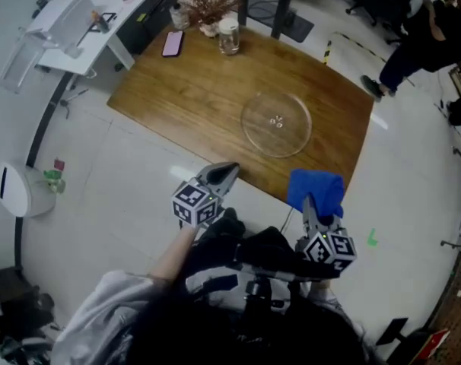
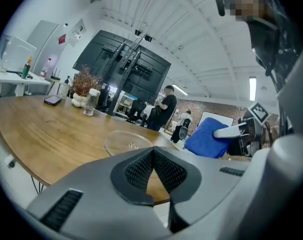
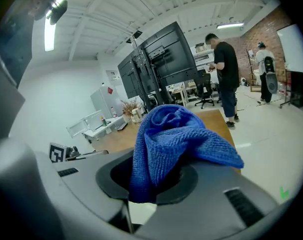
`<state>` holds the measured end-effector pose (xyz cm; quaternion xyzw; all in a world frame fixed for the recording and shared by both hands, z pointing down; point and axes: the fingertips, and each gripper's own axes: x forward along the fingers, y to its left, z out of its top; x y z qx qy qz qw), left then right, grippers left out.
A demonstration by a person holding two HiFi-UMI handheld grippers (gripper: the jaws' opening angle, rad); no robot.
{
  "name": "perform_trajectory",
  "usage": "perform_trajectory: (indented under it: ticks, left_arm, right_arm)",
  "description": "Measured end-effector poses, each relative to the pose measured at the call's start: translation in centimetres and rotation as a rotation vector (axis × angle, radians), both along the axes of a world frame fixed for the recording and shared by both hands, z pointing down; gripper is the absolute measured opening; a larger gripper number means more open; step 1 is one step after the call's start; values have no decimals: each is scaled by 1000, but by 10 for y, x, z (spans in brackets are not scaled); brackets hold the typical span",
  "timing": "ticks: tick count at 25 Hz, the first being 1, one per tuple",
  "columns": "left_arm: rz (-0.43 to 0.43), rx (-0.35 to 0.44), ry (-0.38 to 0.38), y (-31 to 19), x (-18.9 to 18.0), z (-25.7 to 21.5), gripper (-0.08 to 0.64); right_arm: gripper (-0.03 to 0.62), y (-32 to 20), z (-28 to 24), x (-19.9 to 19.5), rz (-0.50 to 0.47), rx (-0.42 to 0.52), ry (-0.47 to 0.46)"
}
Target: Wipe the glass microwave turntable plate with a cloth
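Observation:
A clear glass turntable plate (image 1: 276,122) lies flat on the wooden table (image 1: 192,90), toward its right end; it also shows in the left gripper view as the plate (image 2: 127,142). My right gripper (image 1: 309,202) is shut on a blue cloth (image 1: 316,191), held just off the table's near edge, short of the plate. The cloth (image 3: 171,136) bunches up out of the jaws in the right gripper view. My left gripper (image 1: 223,176) hangs at the near table edge, left of the plate, shut with nothing between its jaws (image 2: 152,154).
At the table's far end stand a glass jar (image 1: 229,36), a dried-flower vase (image 1: 208,10) and a phone (image 1: 173,42). A white desk (image 1: 78,29) is at the upper left. A person (image 1: 424,29) stands at the upper right; others stand beyond the table.

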<state>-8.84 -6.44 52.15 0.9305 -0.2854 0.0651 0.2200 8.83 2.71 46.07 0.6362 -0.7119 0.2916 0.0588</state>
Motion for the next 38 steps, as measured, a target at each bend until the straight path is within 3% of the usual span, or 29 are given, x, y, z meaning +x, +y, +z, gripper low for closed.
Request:
perform_trajectory:
  ticks: [7,13,15,17,22,29,32,38]
  left_arm:
    - [-33,-111,-17,-52,10,36,1]
    - [-94,-233,-62,-88,13,76,2]
    - [-110,-293,-66,-93,17,88,7]
    - [-124,-355,-64,-99,22,98,85]
    - [-180,-422,-69,-127,32,103,89]
    - [-230,-578,-155,-148,40,121,89]
    - [-228,-596,-210,-150,42,125,61]
    - [-243,-572,-228,-152,43,127,60]
  right_arm:
    - [81,-27,4,16,15,-32,33]
    - [81,-84,2,30,-38,27,34]
    - [81,-103,-3,34,-73,55,35]
    - [81,-122,-3,36,-120,56,41]
    - [81,-173,17,30,-251,-14,86]
    - [81,-260,50,-5,-438,-5,141]
    - [81,-292,67,-21,-474,-22,151]
    - [81,-320,109,-44,-468,-129,110]
